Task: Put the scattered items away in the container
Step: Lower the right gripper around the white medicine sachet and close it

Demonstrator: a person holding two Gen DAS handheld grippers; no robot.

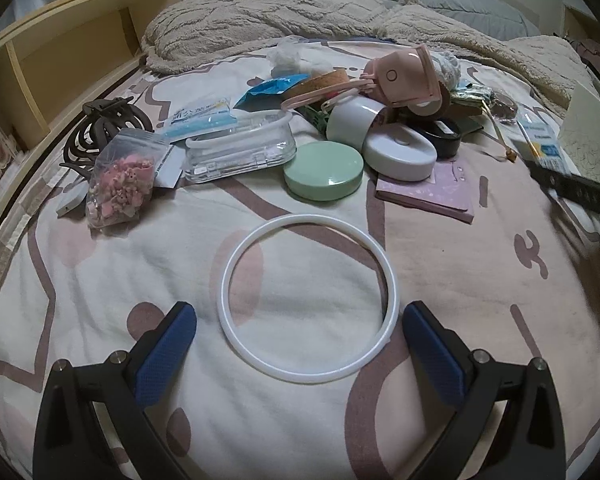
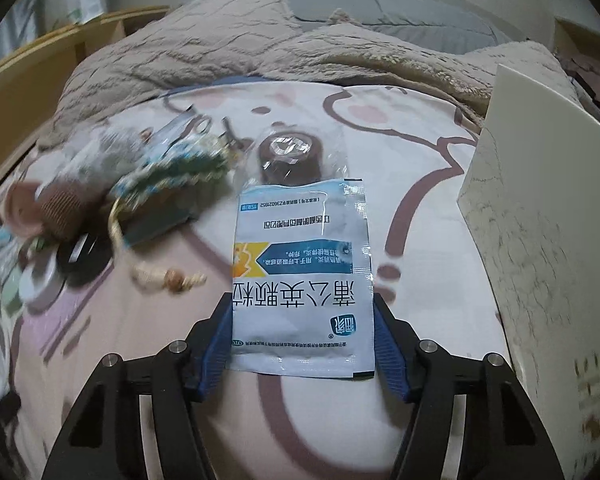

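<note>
A white plastic ring (image 1: 308, 298) lies on a cream bedsheet (image 1: 100, 300) with pink and brown cartoon outlines. A round mint-green case (image 1: 323, 170). A white-and-blue printed sachet (image 2: 300, 280) with a yellow patch.

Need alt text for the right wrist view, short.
The right tongs grip a white and blue medicine sachet by its side edges above a patterned bedsheet. A white container stands at the right; blurred clutter lies at the left.
</note>
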